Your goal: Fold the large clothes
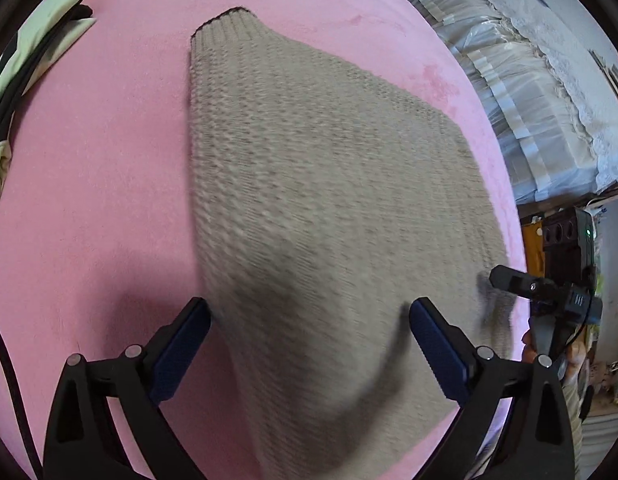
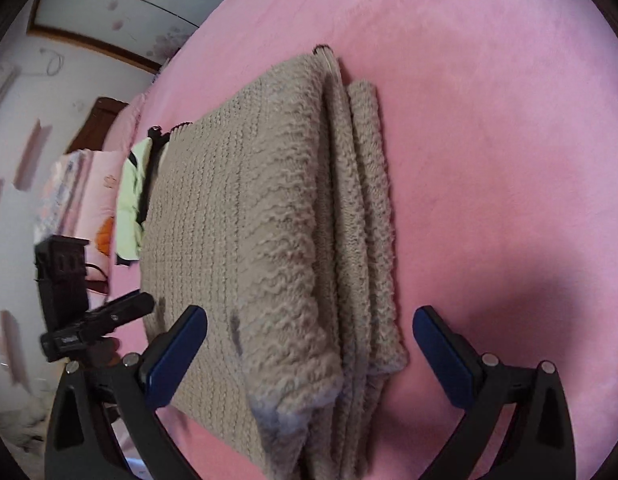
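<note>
A beige knitted sweater (image 1: pixel 317 184) lies folded on the pink bed cover (image 1: pixel 93 184). In the right wrist view the sweater (image 2: pixel 245 216) shows stacked folded layers along its right edge. My left gripper (image 1: pixel 309 320) is open, its jaws apart just above the near part of the sweater, holding nothing. My right gripper (image 2: pixel 309 320) is open over the sweater's near corner, empty. The right gripper also shows at the sweater's right edge in the left wrist view (image 1: pixel 521 284); the left gripper shows at the left in the right wrist view (image 2: pixel 105 320).
A light green and black garment (image 1: pixel 33 52) lies at the bed's far left; it also shows in the right wrist view (image 2: pixel 131 200). White bedding wrapped in plastic (image 1: pixel 525 76) lies beyond the bed's right edge. A black cable (image 1: pixel 9 380) runs at the lower left.
</note>
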